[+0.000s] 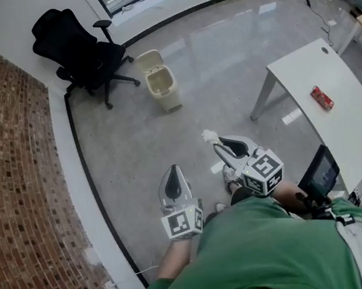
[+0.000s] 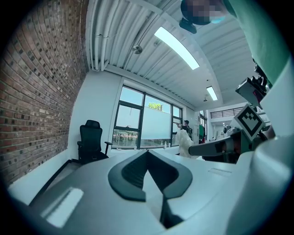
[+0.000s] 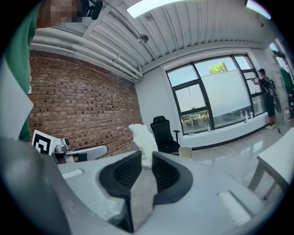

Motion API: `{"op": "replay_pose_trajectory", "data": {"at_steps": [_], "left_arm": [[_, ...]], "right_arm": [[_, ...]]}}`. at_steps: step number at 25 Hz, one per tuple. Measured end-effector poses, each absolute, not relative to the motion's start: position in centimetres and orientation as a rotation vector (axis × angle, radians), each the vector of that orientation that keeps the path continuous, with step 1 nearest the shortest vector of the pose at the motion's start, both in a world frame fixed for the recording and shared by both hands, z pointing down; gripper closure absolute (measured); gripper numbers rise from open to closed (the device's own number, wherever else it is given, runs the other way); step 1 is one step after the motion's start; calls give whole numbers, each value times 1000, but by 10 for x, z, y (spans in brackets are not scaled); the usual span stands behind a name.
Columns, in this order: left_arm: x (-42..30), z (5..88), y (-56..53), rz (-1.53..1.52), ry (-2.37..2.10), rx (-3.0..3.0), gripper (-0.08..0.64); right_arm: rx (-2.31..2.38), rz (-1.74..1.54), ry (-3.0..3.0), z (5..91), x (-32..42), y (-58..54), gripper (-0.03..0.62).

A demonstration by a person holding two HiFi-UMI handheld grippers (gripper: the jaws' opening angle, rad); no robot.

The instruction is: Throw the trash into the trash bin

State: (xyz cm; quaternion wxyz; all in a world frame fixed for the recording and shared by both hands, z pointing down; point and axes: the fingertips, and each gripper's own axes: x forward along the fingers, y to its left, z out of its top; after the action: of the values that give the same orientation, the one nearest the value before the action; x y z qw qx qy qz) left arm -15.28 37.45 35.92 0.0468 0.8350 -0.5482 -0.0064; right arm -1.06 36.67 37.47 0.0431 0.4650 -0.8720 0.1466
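A crumpled white tissue [image 1: 209,136] sticks out of my right gripper [image 1: 216,144], which is shut on it; in the right gripper view the tissue [image 3: 144,142] rises between the dark pads. My left gripper [image 1: 171,171] hangs beside it, shut with nothing in it, its jaws meeting at a point [image 2: 147,153]. The cream trash bin [image 1: 161,81] stands on the grey floor well ahead of both grippers, lid tipped up; it shows small past the right gripper [image 3: 185,152].
A black office chair [image 1: 83,54] stands left of the bin by the brick wall [image 1: 11,188]. A white table [image 1: 327,100] with a red packet [image 1: 321,98] is at the right. A person stands far off by the windows [image 3: 266,98].
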Motion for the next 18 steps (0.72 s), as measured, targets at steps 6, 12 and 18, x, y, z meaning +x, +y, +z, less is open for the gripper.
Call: {"op": "replay_pose_trajectory", "data": {"at_steps": [6,12,18], "left_arm": [[-139,356,328,3,-1696,2585,554],[-120,345,284,62,-1816,2654,554],[-103,347,246,112,-1889,2624,554]], "right_arm": [[1395,443,-2702,375,-3,318,520],[1379,461,-2722,375,11,273,520],[1353,484,-2739,380,30,238,520]]}}
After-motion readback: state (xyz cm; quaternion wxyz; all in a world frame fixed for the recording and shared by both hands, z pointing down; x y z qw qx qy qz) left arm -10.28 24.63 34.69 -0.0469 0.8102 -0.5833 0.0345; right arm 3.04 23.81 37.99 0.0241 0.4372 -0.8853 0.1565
